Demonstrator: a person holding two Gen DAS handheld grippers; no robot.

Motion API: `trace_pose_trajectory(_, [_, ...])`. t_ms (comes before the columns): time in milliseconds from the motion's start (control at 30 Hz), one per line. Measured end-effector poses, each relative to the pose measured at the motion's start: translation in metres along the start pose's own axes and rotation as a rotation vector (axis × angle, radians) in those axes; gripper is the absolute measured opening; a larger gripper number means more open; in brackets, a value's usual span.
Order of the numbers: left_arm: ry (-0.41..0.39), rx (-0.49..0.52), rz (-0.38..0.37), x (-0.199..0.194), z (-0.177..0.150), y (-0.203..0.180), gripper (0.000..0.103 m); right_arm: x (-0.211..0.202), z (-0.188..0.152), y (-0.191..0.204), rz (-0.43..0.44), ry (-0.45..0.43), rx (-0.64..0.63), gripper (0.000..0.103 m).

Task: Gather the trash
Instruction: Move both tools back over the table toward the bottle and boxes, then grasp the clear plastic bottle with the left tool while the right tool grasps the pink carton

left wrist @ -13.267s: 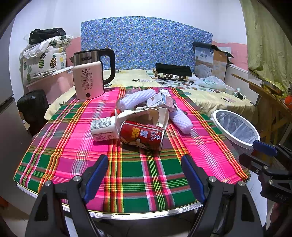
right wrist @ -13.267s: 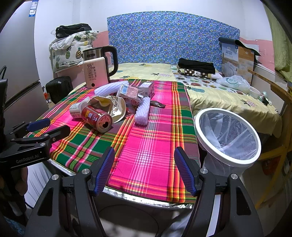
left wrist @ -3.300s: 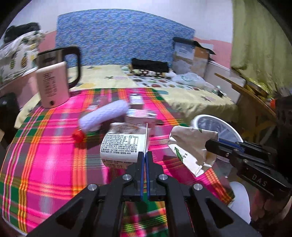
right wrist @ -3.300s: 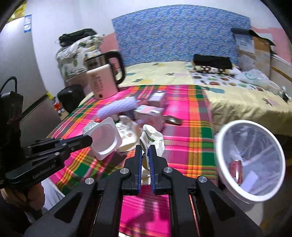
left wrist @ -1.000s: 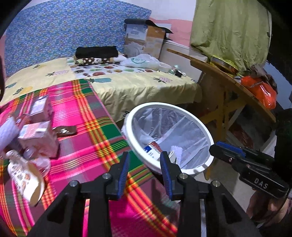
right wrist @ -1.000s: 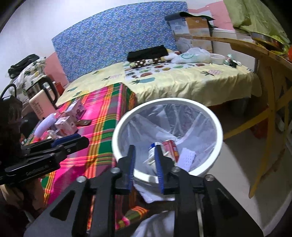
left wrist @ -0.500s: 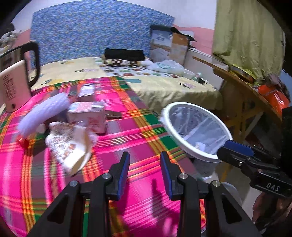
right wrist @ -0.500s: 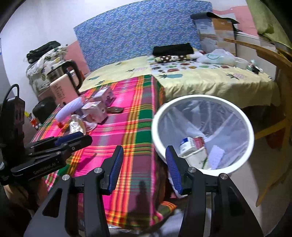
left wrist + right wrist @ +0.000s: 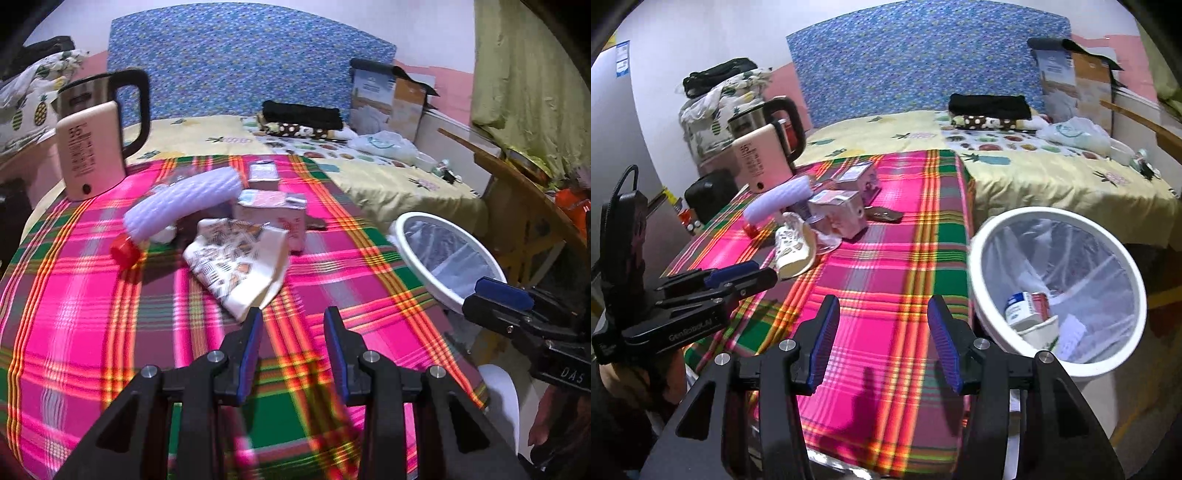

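Observation:
Trash lies in a cluster on the plaid tablecloth [image 9: 92,295]: a crumpled patterned paper bowl [image 9: 240,266], a pink carton [image 9: 271,214], a smaller carton [image 9: 263,171], a white foam net sleeve [image 9: 184,203] and a red cap [image 9: 125,253]. My left gripper [image 9: 293,321] is open and empty, just short of the paper bowl. My right gripper [image 9: 882,310] hovers over the table's near right part, jaws opening with nothing between them. Beside the table stands the white-rimmed bin [image 9: 975,273], holding a carton and a red can [image 9: 1027,306].
A pink and steel kettle [image 9: 92,147] stands at the table's back left. A dark flat object [image 9: 882,214] lies by the cartons. Behind the table is a bed with folded clothes [image 9: 301,114] and a cardboard box [image 9: 388,99]. A wooden table [image 9: 517,192] stands beyond the bin.
Both views have swung from the bin back over the table. The right gripper's jaws have spread wider. The left gripper's gap looks the same.

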State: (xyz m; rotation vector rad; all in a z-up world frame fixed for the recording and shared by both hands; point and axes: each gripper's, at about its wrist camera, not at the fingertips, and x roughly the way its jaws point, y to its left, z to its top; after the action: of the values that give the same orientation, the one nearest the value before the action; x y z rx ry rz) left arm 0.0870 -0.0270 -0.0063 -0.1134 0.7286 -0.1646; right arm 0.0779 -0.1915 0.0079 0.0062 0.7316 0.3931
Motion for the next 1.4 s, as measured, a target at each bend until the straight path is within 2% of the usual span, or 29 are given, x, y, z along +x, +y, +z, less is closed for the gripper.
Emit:
trace_pose_trajectory(233, [0.017,-0.029,0.023,-0.006,-0.002,0.020,0.036,0.005,0.007,0.009,0.036,0.001,-0.017,0.051])
trace_pose_trajectory(467, [-0.001,-0.048,0.043,-0.010,0.005,0.039,0.036,0.013,0.015,0.019,0.055,0.009,-0.058,0.051])
trace_pose_trajectory(733, [-0.037,-0.071,0.122,-0.010,0.022,0.074,0.036,0.022,0.029,0.024,0.075,0.001,-0.080,0.051])
trace_pose_trajectory(900, [-0.050,-0.097,0.166,-0.005,0.031,0.100,0.050,0.030,0.036,0.025,0.085,-0.008,-0.080,0.051])
trace_pose_trajectory(1067, [-0.028,-0.102,0.180,0.009,0.036,0.115,0.052,0.041,0.042,0.024,0.094,-0.006,-0.082,0.051])
trace_pose_trajectory(1400, [0.028,-0.067,0.160,0.040,0.042,0.121,0.056,0.069,0.058,0.029,0.111,0.029,-0.137,0.055])
